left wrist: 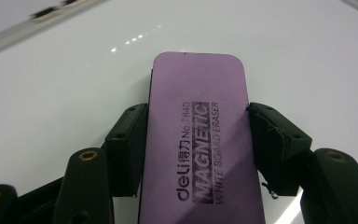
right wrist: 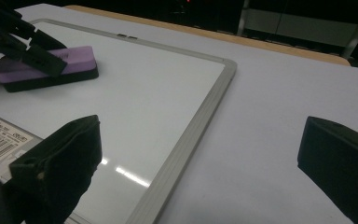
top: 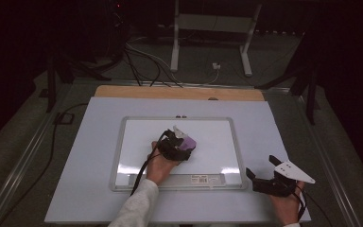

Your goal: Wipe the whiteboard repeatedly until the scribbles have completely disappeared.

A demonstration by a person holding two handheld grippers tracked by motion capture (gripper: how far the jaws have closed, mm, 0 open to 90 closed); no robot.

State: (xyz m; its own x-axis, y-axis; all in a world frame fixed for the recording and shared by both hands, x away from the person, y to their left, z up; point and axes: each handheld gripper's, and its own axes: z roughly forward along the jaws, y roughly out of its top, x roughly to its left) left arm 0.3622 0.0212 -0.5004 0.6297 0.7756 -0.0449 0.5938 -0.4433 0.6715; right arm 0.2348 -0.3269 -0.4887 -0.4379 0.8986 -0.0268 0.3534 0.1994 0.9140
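A purple magnetic whiteboard eraser (left wrist: 200, 140) lies flat on the whiteboard (top: 208, 130), near its middle. My left gripper (top: 183, 144) is shut on the eraser (top: 188, 143), its two black pads (left wrist: 126, 149) pressing the long sides. From the right gripper view the eraser (right wrist: 51, 67) shows at the upper left with the left gripper over it. My right gripper (top: 262, 172) rests at the table's near right corner, beside the whiteboard frame (right wrist: 191, 135), its jaws wide apart with nothing between them.
The whiteboard lies on a pale sheet (top: 274, 132) over a wooden table (top: 179, 92). A barcode label (top: 203, 178) sits on the board's near frame. Cables (top: 142, 61) and a stand's legs (top: 175, 42) are on the floor beyond.
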